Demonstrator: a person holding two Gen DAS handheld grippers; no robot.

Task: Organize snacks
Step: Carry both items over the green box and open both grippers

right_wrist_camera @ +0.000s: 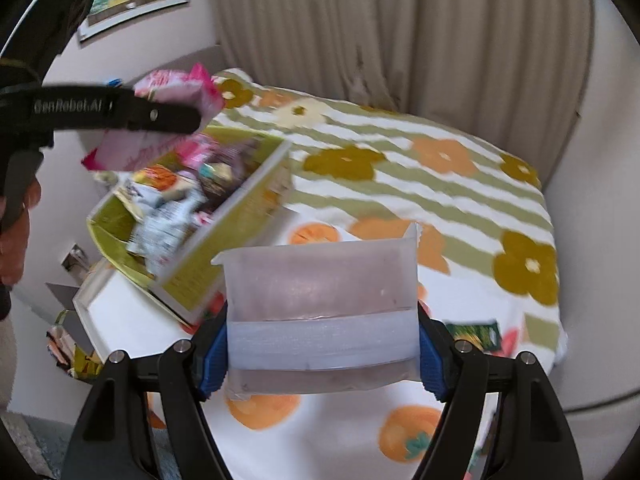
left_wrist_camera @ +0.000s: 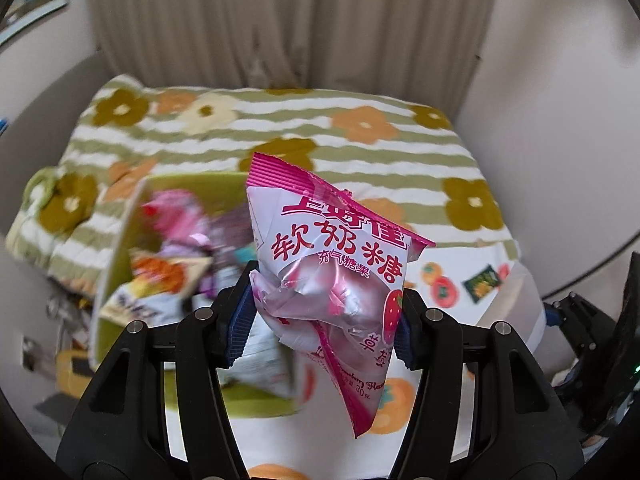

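Observation:
My left gripper (left_wrist_camera: 324, 316) is shut on a pink strawberry marshmallow bag (left_wrist_camera: 332, 264) and holds it in the air beside a green box (left_wrist_camera: 116, 264) filled with several snack packets. In the right wrist view the left gripper (right_wrist_camera: 192, 114) holds that pink bag (right_wrist_camera: 176, 92) above the green box (right_wrist_camera: 224, 232). My right gripper (right_wrist_camera: 322, 344) is shut on a pale frosted snack packet (right_wrist_camera: 320, 308), held above the bed. A small green packet (right_wrist_camera: 476, 334) lies on the persimmon-print cloth to the right; it also shows in the left wrist view (left_wrist_camera: 482, 282).
The box stands on a bed with a green-striped flower quilt (right_wrist_camera: 400, 168) and a white persimmon-print cloth (right_wrist_camera: 340, 432). A white lid or tray (right_wrist_camera: 120, 320) lies by the box. Beige curtains (right_wrist_camera: 360, 28) hang behind. Walls close in on both sides.

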